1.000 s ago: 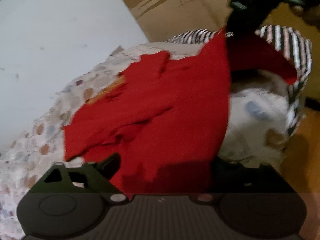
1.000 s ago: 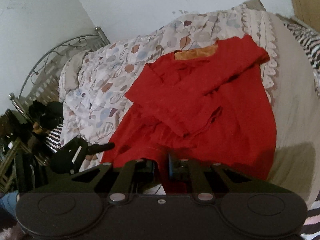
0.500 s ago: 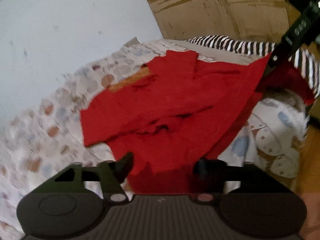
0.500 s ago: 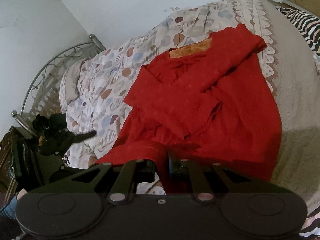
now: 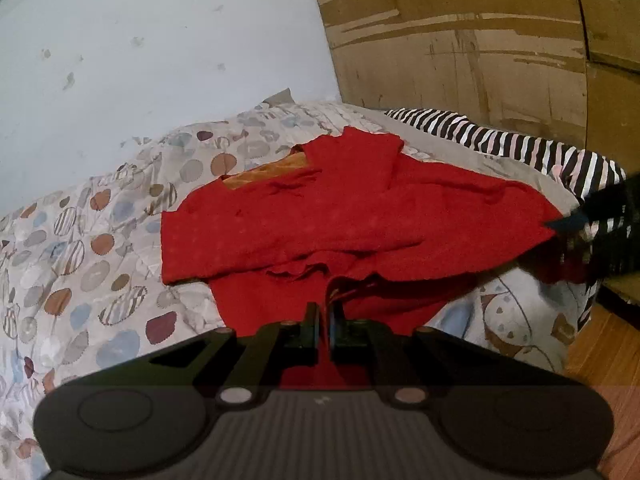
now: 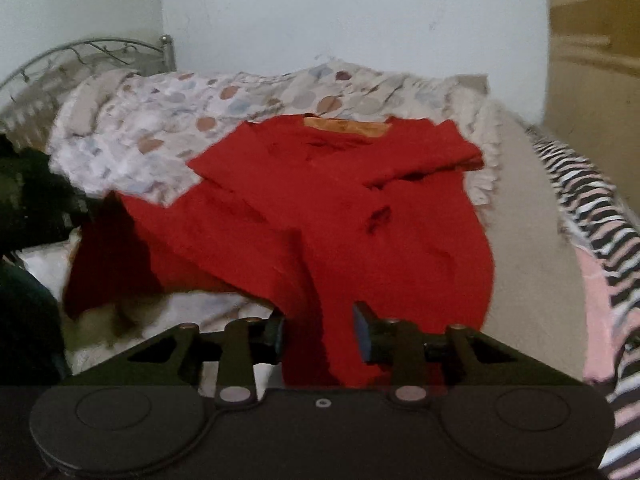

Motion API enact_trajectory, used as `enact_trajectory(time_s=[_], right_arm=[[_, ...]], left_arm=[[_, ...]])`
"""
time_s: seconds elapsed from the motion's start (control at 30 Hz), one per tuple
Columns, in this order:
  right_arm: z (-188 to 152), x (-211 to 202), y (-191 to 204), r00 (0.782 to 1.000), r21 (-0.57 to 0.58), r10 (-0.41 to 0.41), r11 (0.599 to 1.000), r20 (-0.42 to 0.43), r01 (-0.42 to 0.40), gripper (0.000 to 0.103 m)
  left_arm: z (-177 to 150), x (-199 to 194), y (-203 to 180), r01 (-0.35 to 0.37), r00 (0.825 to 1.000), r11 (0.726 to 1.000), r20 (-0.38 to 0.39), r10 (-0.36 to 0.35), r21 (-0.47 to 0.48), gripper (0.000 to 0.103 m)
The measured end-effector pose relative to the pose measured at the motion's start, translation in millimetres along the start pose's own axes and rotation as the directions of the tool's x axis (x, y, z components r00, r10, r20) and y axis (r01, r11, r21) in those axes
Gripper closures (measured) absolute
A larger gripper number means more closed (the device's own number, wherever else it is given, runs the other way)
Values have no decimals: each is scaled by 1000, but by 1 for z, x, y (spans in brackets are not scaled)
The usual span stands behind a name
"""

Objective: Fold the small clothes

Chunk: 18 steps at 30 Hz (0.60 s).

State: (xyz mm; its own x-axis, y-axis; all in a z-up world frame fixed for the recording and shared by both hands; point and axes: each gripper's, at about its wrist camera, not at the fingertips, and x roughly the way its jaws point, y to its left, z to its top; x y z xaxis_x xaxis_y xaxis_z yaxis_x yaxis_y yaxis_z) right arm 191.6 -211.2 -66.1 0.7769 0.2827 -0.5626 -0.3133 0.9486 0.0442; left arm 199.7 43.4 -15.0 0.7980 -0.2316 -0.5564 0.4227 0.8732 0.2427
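Observation:
A red garment (image 5: 320, 216) with an orange neck lining (image 5: 272, 170) lies spread on the bed, its sleeves folded across the front. My left gripper (image 5: 325, 314) is shut on the near hem, with red cloth pinched between its fingers. In the right wrist view the same garment (image 6: 340, 208) reaches down to my right gripper (image 6: 320, 328). Its jaws are opening, and a strip of the red cloth hangs loose between them. The right gripper shows as a dark blur (image 5: 592, 216) at the garment's right corner. The left one is a dark shape (image 6: 24, 200) at the left edge.
A quilt with leaf and dot patterns (image 5: 80, 240) covers the bed. A zebra-striped cloth (image 5: 500, 140) lies along the far right side. A wooden wardrobe (image 5: 460, 40) stands behind it, a metal headboard (image 6: 80, 48) at the left, and wooden floor (image 5: 600, 340) beside the bed.
My left jaws have closed from wide apart onto the garment's hem. My right gripper came down with its corner of the garment, rolled, and its jaws parted.

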Motion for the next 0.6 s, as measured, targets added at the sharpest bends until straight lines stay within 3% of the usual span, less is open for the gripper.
enact_trajectory(time_s=[0.13, 0.23, 0.33, 0.47, 0.53, 0.6], right_arm=[[-29, 4, 25, 987, -126, -141, 981, 82, 150, 54], [-44, 8, 42, 953, -252, -241, 926, 185, 283, 51], [-47, 10, 43, 914, -259, -321, 887, 248, 382, 77], [-44, -14, 37, 875, -233, -334, 873, 351, 428, 86], [-42, -31, 33, 845, -238, -344, 853, 410, 464, 88], [-39, -49, 27, 830, -237, -342, 847, 441, 475, 89]], left_arm=[[3, -6, -5, -19, 1000, 1000, 17, 19, 22, 100], [0, -18, -11, -47, 996, 999, 71, 45, 27, 100], [-5, -39, -26, -78, 982, 995, 175, 66, 63, 100], [-15, -69, -62, -216, 929, 956, 344, 138, 200, 101], [-20, -85, -75, -255, 901, 942, 408, 148, 220, 101], [-24, -99, -84, -265, 883, 941, 445, 150, 209, 102]])
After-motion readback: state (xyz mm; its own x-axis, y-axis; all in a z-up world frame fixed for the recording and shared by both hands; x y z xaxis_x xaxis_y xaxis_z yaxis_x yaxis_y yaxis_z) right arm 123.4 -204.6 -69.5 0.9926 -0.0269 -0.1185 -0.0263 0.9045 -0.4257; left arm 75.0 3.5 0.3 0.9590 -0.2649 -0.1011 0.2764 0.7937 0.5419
